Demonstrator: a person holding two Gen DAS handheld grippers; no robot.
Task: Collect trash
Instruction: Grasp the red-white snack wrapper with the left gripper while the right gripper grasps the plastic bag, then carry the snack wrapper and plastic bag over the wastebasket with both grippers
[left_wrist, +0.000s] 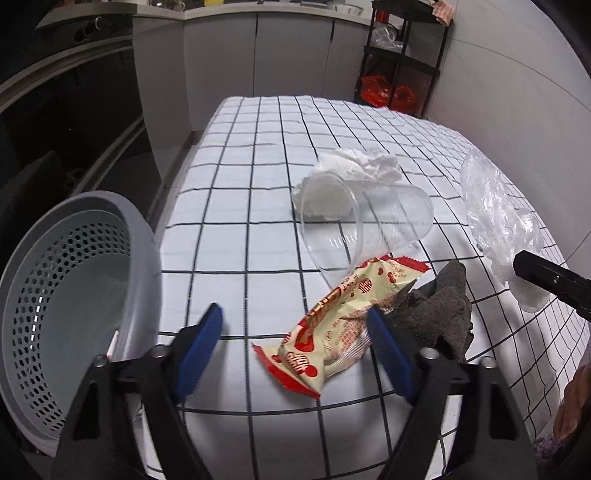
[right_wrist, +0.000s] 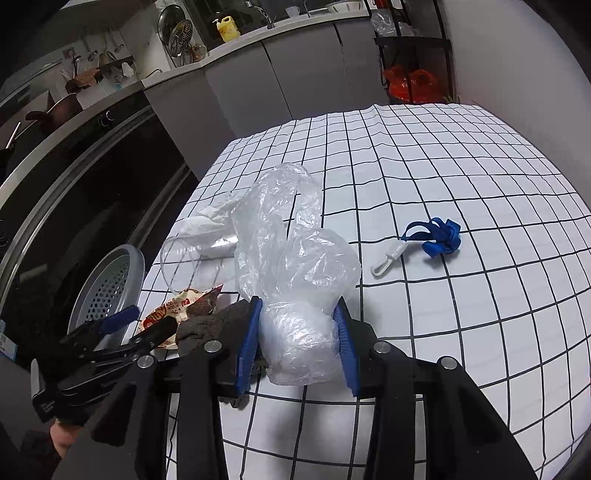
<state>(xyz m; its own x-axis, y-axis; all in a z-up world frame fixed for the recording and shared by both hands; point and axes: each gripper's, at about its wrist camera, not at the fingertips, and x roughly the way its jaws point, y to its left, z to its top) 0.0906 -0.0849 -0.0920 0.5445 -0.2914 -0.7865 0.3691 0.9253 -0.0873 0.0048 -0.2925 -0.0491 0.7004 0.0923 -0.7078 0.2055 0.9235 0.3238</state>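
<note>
A red and cream snack wrapper (left_wrist: 340, 325) lies on the checked tablecloth (left_wrist: 258, 147) between the fingers of my left gripper (left_wrist: 295, 314). Its jaws stand open, with the right pad at the wrapper's edge and the left pad well apart from it. A clear plastic cup (left_wrist: 362, 225) lies on its side behind the wrapper, and a crumpled white tissue (left_wrist: 351, 173) sits behind the cup. My right gripper (right_wrist: 298, 317) is shut on a crumpled clear plastic bag (right_wrist: 291, 258), which stands up above the pads. A dark grey cloth (left_wrist: 439, 306) lies beside the wrapper.
A grey perforated basket (left_wrist: 74, 280) sits off the table's left edge. A blue lanyard with a white clip (right_wrist: 436, 236) lies to the right on the cloth. Kitchen cabinets and a black rack (left_wrist: 402, 55) with red bags stand beyond the table's far end.
</note>
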